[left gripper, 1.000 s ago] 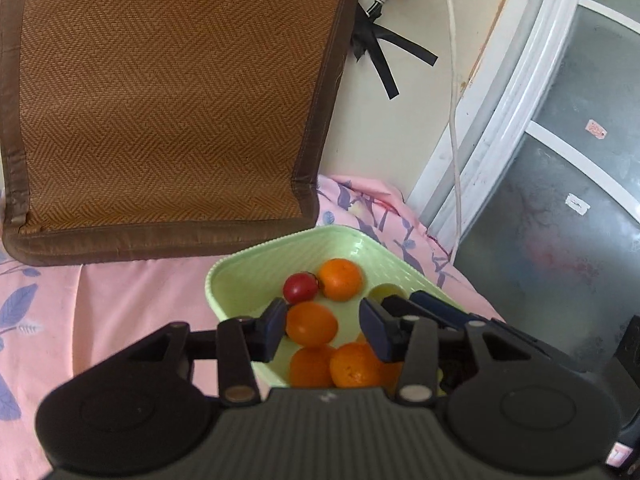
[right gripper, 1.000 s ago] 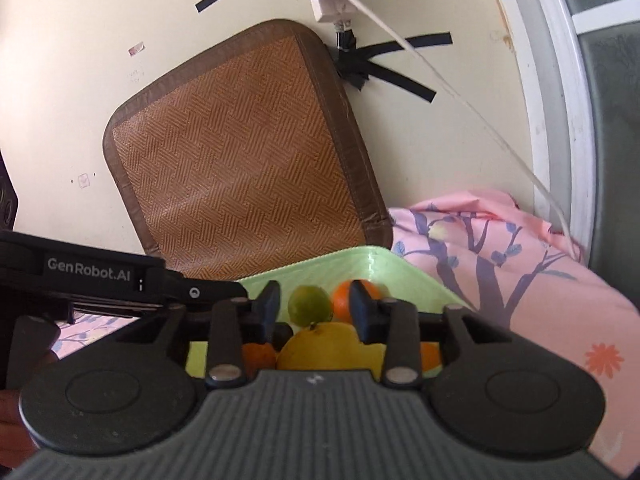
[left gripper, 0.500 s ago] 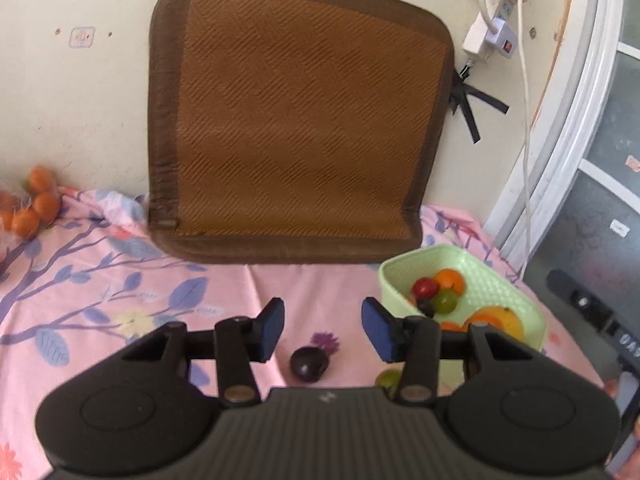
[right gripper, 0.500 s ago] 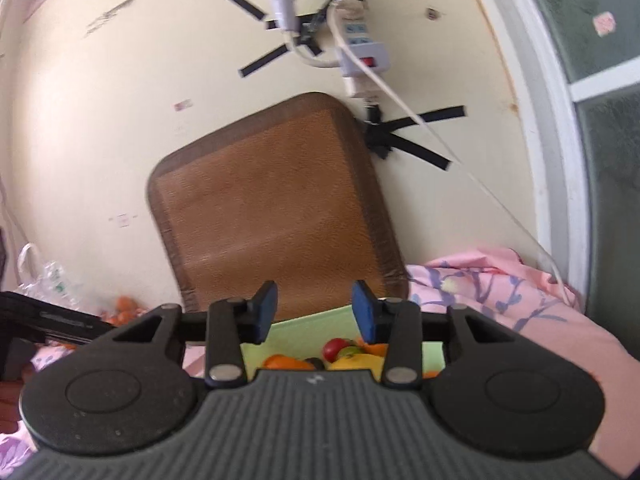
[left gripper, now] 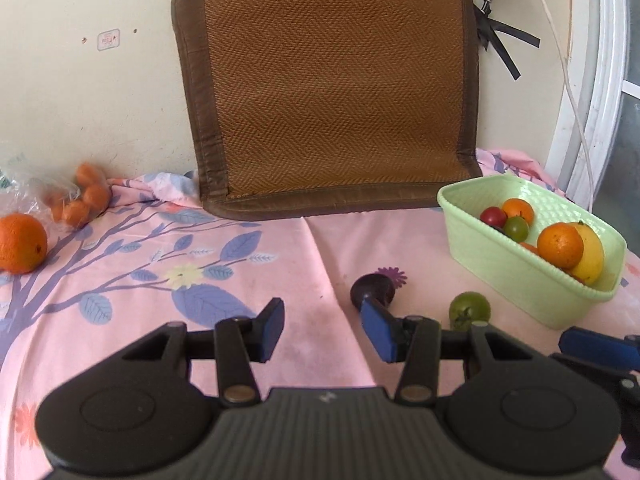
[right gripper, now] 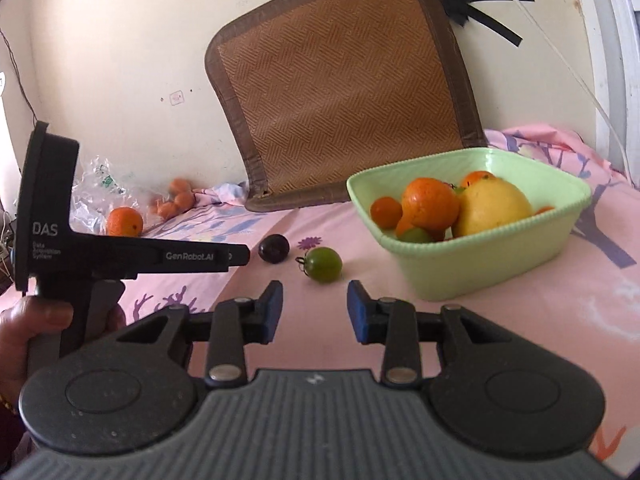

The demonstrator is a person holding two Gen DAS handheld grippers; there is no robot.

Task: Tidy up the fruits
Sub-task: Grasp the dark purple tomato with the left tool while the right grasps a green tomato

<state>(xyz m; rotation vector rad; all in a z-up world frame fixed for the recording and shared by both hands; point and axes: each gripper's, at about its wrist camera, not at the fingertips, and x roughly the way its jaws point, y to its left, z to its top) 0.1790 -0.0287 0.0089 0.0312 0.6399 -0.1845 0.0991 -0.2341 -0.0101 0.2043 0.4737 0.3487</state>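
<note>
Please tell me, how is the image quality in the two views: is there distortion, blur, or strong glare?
Left wrist view: fisheye bending curves the woven mat edges; corners are dark; green basket and fruits look sharp. Right wrist view: same bending tilts the mat; bright daylight gives soft highlights on the yellow fruit, without hard glare; both open hand-held grippers cast only faint shadows.

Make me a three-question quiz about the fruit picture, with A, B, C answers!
1. Where is the green tomato?
A. in the basket
B. on the cloth beside the basket
C. in a gripper

2. What colour is the basket?
A. light green
B. blue
C. red

3. How is the right gripper?
A. shut on a lemon
B. shut on nothing
C. open, holding nothing

Answers:
1 B, it lies on the pink cloth next to the dark plum.
2 A, its walls are pale green.
3 C, there is a clear gap between its blue pads.
</note>
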